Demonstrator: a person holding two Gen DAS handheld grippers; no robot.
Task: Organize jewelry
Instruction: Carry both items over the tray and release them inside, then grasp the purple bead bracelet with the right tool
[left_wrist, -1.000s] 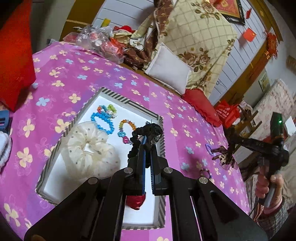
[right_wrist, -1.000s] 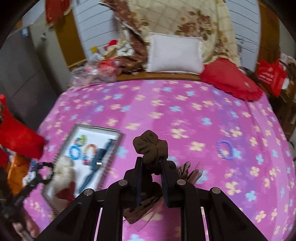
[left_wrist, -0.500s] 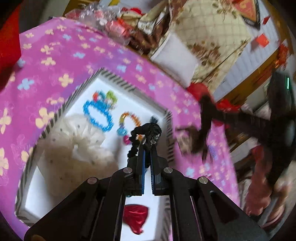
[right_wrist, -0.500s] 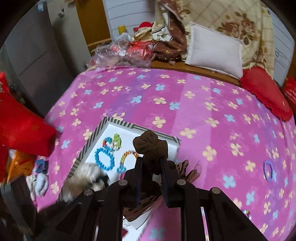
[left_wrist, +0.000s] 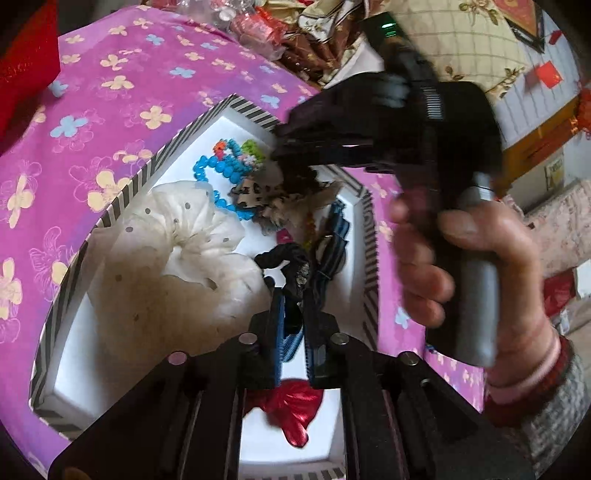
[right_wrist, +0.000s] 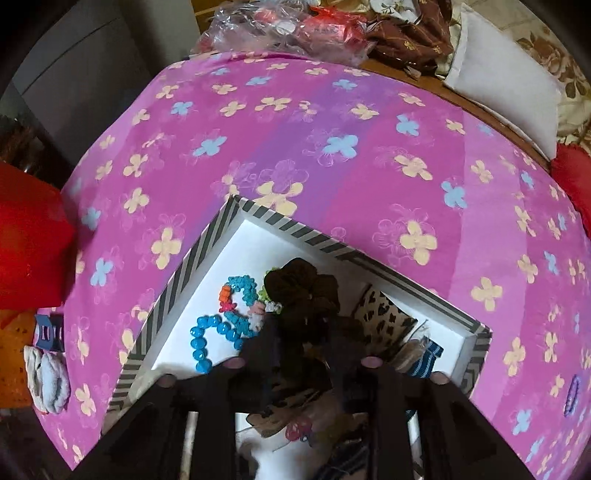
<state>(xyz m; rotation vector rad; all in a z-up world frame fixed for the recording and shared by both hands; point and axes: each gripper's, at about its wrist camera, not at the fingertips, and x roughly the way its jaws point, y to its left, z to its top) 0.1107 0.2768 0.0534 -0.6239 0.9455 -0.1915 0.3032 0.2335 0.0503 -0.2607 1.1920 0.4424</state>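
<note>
Jaws of the right gripper (right_wrist: 306, 354) had just been opening, with the dark brown fabric hair bow (right_wrist: 301, 291) between them over the far end of the striped-rim white box (left_wrist: 177, 146); whether the pads pressed on it could not be told from the blurred views. A second earlier that gripper had held the bow clamped out over the pink flowered cloth (right_wrist: 332, 129), well apart from the box; it had since crossed to the box's far corner, beside the blue bead bracelet (right_wrist: 207, 339). The bow's leopard-print trailing part (right_wrist: 384, 314) already lay inside, against the far rim.

Jaws of the left gripper (left_wrist: 293, 317) stood nearly closed on the black scrunchie (left_wrist: 288, 262), low over the box's middle beside the white dotted scrunchie (left_wrist: 177, 266); they had begun to part slightly. A red foil bow (left_wrist: 291, 406) lay at the near edge.

Judged from this, both items were at the point of release into the box.
</note>
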